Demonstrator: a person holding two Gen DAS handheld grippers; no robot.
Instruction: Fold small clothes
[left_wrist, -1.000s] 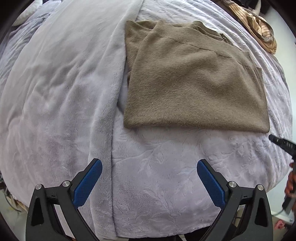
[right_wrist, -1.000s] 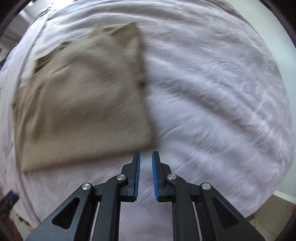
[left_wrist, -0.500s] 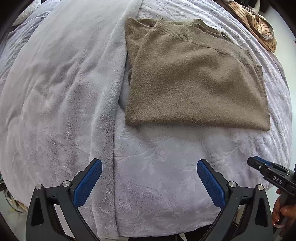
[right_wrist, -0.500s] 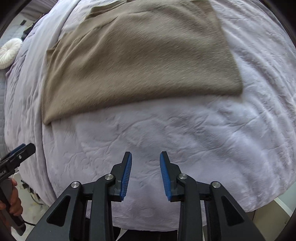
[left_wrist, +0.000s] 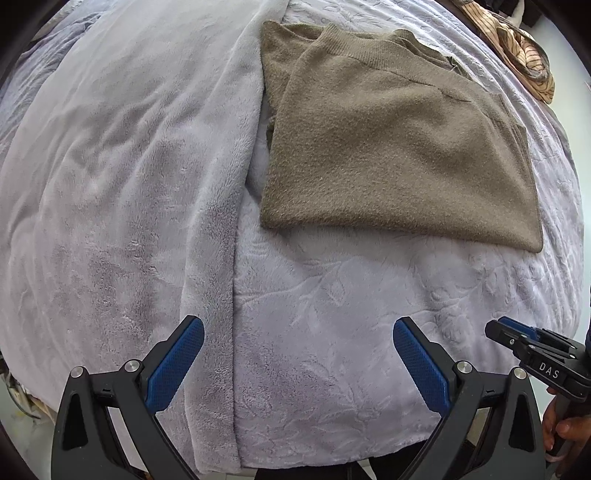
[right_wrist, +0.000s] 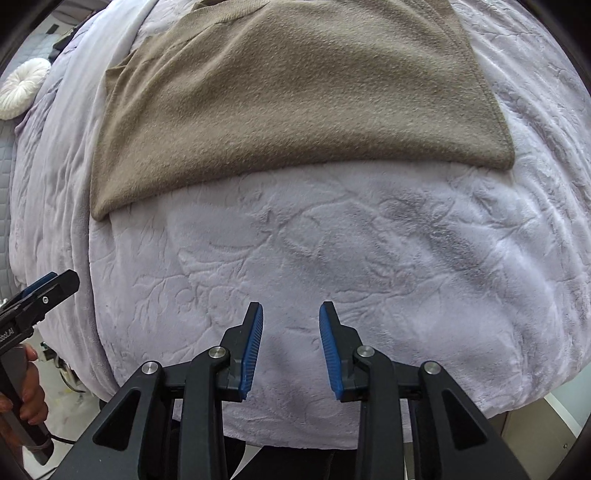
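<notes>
Lying sweater (left_wrist: 388, 147) neckline far, widthwise

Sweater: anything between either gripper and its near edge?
Nothing visible. Only bare blanket lies between the open right gripper and the sweater; likewise ahead of the open left gripper. Both hover short of it.

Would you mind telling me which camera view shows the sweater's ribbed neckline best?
The left wrist view: the brown sweater lies whole there, its ribbed neckline sharp. The right wrist view shows mostly its near folded edge, with the top cropped.
</notes>
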